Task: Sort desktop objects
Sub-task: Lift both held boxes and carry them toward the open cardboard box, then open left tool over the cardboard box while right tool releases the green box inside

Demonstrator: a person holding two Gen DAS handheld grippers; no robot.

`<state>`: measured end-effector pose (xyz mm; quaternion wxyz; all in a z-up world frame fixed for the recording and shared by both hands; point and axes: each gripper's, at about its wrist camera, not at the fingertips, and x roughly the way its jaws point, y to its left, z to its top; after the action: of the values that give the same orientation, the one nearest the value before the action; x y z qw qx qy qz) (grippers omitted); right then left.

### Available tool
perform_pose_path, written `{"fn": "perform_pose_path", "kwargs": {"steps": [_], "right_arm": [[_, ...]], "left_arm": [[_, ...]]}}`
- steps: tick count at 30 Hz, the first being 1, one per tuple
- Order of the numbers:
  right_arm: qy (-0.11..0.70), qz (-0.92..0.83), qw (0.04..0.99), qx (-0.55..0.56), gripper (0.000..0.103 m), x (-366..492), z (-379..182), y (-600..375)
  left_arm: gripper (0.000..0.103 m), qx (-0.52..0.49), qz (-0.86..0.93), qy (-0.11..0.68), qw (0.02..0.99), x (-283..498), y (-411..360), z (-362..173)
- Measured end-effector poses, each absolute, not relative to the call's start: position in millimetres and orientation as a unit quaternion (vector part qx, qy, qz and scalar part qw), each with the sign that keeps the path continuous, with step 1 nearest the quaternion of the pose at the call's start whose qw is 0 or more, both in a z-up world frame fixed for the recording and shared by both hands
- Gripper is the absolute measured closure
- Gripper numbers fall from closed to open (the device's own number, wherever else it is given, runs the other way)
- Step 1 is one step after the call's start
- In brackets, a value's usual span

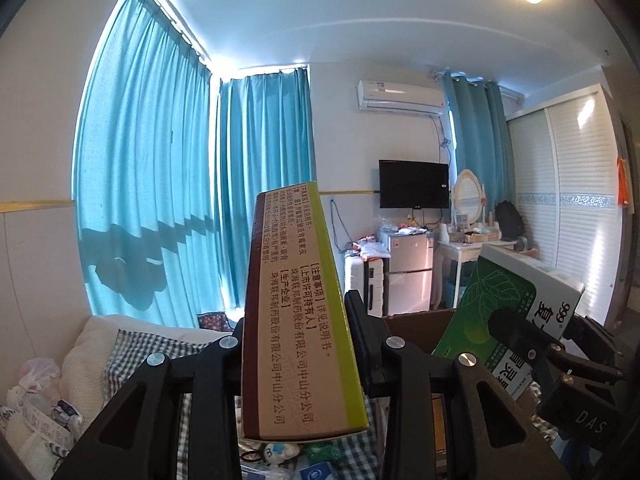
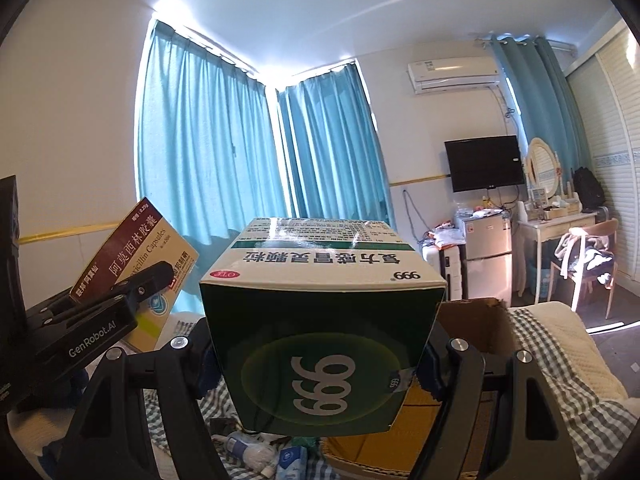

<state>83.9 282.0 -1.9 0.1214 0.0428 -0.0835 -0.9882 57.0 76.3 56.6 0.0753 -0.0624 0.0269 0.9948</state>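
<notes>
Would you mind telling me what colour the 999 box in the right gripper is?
Dark green with a white top, seen best in the right wrist view: 999 box, right gripper.

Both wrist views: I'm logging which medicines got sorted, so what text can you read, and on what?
"999", "OTC", "复方感冒灵颗粒": green box, held in the right tool.
"阿莫西林胶囊", "...xicillin Capsules": tan box, held in the left tool.
"注意事项", "上市许可持有人", "生产企业": tan box's side panel, left view.
"GenRobot.AI": left tool's body, right view.
"DAS": right tool's body, left view.
Fine print on both boxes and the air conditioner sticker: too small.
</notes>
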Motion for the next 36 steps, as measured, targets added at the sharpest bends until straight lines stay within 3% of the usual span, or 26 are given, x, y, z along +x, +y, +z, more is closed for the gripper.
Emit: {"fn": "perform_pose_path", "kwargs": {"steps": [14,36], "right_arm": [[-0.077,-0.996,0.051,0.021,0.028,81.3,4.3,318.5],[-0.089,-0.991,-0.027,0.099,0.027,24.3,-35.3,371.7]], "left_arm": [[0.069,-0.080,0.989,0.025,0.123,32.6,122.9,45.1],[0.069,-0.194,0.958,0.056,0.206,-43.4,195.7,-35.9]]}}
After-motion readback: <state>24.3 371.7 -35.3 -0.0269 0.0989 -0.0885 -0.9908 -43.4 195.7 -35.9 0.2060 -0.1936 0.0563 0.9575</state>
